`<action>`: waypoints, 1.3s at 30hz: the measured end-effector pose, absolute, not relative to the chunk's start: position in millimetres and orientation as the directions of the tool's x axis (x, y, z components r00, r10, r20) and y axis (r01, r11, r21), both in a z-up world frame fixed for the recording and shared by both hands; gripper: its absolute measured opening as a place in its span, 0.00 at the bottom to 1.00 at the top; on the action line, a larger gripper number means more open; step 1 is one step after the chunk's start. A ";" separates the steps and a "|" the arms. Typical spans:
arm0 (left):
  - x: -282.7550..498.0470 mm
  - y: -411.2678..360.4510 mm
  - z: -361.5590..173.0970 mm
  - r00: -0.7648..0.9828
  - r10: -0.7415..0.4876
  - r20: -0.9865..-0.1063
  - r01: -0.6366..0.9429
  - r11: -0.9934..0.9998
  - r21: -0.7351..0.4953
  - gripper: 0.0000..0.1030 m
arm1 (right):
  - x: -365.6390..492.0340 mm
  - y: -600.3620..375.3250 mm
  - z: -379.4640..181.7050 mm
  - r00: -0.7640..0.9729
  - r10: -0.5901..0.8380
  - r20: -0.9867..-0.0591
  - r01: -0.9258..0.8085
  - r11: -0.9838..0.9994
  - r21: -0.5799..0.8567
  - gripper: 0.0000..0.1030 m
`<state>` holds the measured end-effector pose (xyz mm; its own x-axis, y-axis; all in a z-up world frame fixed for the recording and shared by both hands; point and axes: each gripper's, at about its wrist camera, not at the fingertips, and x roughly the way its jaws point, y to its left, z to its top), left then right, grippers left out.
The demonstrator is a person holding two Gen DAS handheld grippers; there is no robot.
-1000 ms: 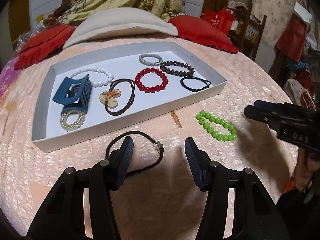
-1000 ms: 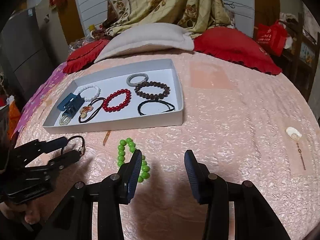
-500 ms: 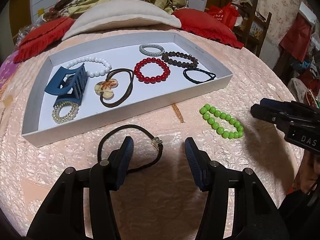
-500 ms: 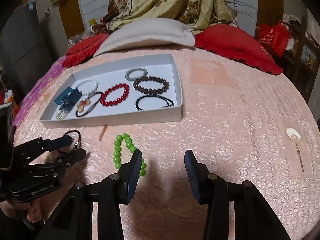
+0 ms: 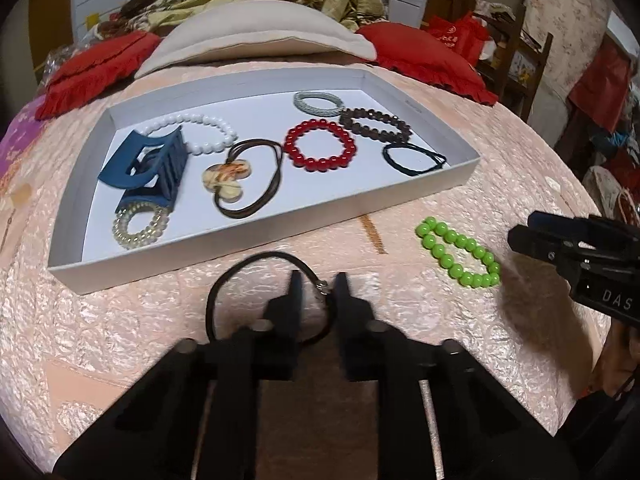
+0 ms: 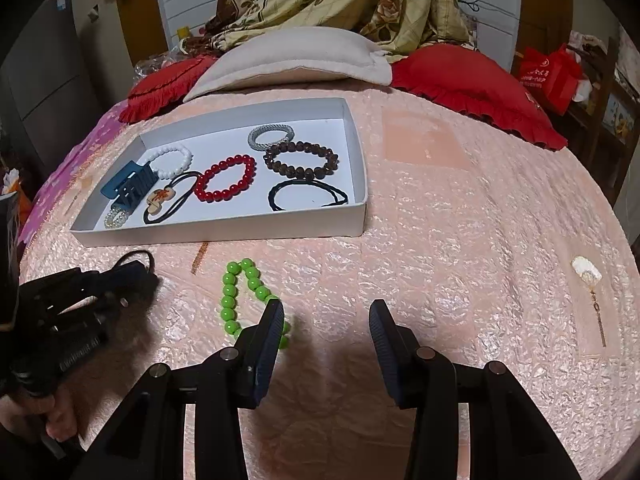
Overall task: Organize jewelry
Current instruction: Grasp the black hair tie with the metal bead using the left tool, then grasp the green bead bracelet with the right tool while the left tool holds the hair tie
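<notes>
A: Left gripper [image 5: 316,292], finger state?

B: Fingers nearly together, a narrow gap left. The right-hand strand of the black cord bracelet [image 5: 256,276], at its small metal clasp, lies in that gap. The frame is motion-blurred there, so I cannot tell whether the pads are pressing the cord. The rest of the loop lies flat on the pink quilted bedspread [image 5: 460,200], bulging out to the left of the left finger.

A: Right gripper [image 6: 326,334]?

B: Fingers wide apart, nothing between them. The left fingertip [image 6: 272,320] overlaps the near end of the green bead bracelet [image 6: 244,296]; contact cannot be confirmed. The bracelet stretches away from that fingertip toward the far side, flat on the bedspread.

A: Position of both loose pieces relative to the tray?

B: Both lie outside the white tray [image 5: 224,252], on its near side. The cord bracelet is just beside the near wall; the green one sits further right, near the tray's right corner.

A: Tray contents?

B: Left to right: blue hair claw [image 5: 148,164] overlapping a clear bead ring [image 5: 138,226], white bead bracelet [image 5: 200,134], brown cord with a marbled pendant [image 5: 226,178], red bead bracelet [image 5: 320,150], grey woven band [image 5: 318,104], dark brown bead bracelet [image 5: 374,126], thin black cord loop [image 5: 414,158].
</notes>
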<state>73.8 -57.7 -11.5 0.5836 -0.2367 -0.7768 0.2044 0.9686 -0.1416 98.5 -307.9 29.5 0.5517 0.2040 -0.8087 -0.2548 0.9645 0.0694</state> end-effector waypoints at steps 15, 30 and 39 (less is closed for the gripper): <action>39.8 -33.9 19.4 0.638 -0.254 -0.727 0.175 0.967 -0.184 0.04 | 96.6 -309.6 23.8 0.534 0.271 -0.800 -0.301 0.946 0.120 0.41; 50.6 -38.9 10.1 0.612 -0.229 -0.757 0.152 0.973 -0.171 0.04 | 109.0 -273.3 5.1 0.508 0.272 -0.817 -0.423 0.905 0.038 0.19; 50.2 -41.8 8.3 0.608 -0.224 -0.761 0.155 0.974 -0.163 0.04 | 103.3 -262.7 3.9 0.479 0.297 -0.826 -0.481 0.876 0.037 0.54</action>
<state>50.2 -41.8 8.3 0.6083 -0.2239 -0.7615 0.1548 0.9744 -0.1629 103.3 -262.7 3.9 0.4789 0.2973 -0.8260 -0.4807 0.8761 0.0367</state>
